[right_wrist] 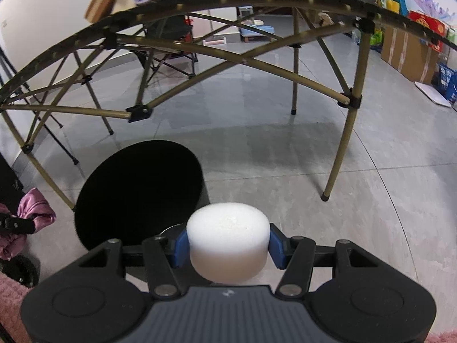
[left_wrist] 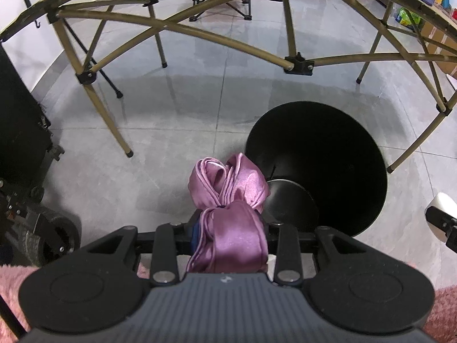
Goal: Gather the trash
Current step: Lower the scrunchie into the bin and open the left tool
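A round black trash bin (left_wrist: 328, 157) stands on the grey tiled floor, its dark mouth (right_wrist: 137, 191) facing up. My left gripper (left_wrist: 230, 217) is shut on a shiny pink satin cloth (left_wrist: 228, 185), bunched and hanging out past the fingers, just left of the bin's rim. The same cloth (right_wrist: 35, 208) shows at the left edge of the right wrist view. My right gripper (right_wrist: 228, 245) is shut on a white foam cylinder (right_wrist: 228, 234), squeezed between its blue pads (right_wrist: 180, 247), close to the bin's right side. The white foam (left_wrist: 441, 208) also peeks in at the left wrist view's right edge.
A folding table's tan metal frame (left_wrist: 182, 31) arches overhead, with legs (right_wrist: 340, 148) reaching the floor around the bin. Black wheeled equipment (left_wrist: 31, 188) stands at the left. Cardboard boxes (right_wrist: 408, 51) and bags line the far right wall. A folding chair (right_wrist: 168, 48) sits beyond the table.
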Demonstrator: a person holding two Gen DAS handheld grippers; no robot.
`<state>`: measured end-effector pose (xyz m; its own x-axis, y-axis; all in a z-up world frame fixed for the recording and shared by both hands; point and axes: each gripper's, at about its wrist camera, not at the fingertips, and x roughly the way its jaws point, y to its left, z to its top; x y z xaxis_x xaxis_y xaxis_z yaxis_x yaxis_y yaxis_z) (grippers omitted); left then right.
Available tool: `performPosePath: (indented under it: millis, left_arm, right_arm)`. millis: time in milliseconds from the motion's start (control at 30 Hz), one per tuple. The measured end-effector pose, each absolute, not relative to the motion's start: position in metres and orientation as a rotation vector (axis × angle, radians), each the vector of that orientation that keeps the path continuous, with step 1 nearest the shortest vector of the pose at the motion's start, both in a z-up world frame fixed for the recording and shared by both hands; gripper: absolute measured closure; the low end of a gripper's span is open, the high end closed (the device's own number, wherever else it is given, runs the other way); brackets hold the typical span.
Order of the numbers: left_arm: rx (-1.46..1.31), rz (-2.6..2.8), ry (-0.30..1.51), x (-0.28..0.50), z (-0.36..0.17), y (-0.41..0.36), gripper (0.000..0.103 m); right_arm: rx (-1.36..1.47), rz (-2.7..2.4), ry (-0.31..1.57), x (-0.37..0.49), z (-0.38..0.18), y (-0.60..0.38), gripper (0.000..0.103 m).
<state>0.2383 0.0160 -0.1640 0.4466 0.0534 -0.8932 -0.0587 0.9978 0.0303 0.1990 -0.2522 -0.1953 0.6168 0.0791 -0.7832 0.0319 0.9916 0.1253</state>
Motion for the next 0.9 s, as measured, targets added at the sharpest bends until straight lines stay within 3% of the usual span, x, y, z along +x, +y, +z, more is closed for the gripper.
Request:
performPosePath:
  millis: [900]
  left_arm:
    - [0.026, -0.055, 1.137, 0.298, -0.184, -0.073, 0.069]
  right_arm:
    - [0.232, -0.105, 0.889, 0.253, -0.221, -0.308, 0.048]
